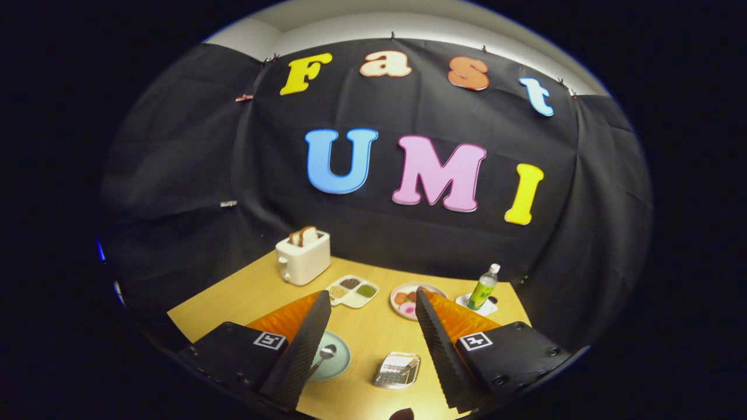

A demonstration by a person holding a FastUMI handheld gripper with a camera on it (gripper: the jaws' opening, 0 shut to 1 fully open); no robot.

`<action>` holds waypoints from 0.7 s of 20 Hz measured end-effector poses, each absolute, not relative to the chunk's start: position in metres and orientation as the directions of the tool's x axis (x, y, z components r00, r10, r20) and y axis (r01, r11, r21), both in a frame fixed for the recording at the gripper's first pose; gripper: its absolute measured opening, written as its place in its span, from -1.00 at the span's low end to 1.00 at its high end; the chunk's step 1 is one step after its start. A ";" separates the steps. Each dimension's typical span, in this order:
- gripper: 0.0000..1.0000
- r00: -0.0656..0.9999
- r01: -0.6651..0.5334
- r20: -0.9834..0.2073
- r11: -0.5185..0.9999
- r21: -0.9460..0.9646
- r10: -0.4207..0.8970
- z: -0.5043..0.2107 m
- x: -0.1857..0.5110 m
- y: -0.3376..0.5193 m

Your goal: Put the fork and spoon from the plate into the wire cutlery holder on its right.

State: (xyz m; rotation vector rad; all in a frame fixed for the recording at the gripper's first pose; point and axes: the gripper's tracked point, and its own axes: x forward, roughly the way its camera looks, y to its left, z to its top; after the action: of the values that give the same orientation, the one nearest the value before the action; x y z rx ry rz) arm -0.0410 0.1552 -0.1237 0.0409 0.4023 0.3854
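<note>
Tool-mounted fisheye, high above table [373, 341], facing wall

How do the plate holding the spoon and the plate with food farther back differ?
The pale green plate lies near, between the open gripper fingers and partly hidden by one, and carries a spoon. The pinkish plate sits beyond the fingers, beside the bottle, and carries food pieces. Both are round and rest flat on the wooden table.
</note>
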 end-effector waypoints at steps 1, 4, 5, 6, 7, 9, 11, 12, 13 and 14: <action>0.80 0.815 -0.381 -0.427 0.918 0.112 0.391 -0.145 -0.047 0.170; 0.65 0.710 -0.408 -0.574 0.902 0.139 0.409 -0.213 -0.069 0.207; 0.57 0.675 -0.401 -0.620 0.904 0.147 0.400 -0.235 -0.075 0.216; 0.54 0.638 -0.391 -0.662 0.906 0.162 0.394 -0.256 -0.081 0.224; 0.54 0.600 -0.371 -0.702 0.911 0.180 0.384 -0.275 -0.086 0.232; 0.54 0.525 -0.316 -0.765 0.920 0.231 0.372 -0.308 -0.093 0.245; 0.48 0.471 -0.247 -0.803 0.929 0.276 0.364 -0.338 -0.094 0.260; 0.40 0.455 -0.217 -0.818 0.935 0.282 0.352 -0.350 -0.094 0.264; 0.36 0.437 -0.196 -0.835 0.942 0.273 0.333 -0.361 -0.093 0.266; 0.37 0.419 -0.183 -0.851 0.947 0.263 0.317 -0.373 -0.096 0.268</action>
State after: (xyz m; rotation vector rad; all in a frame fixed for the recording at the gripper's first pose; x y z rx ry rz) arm -0.0961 0.2675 -0.3726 0.1368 1.0953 0.3149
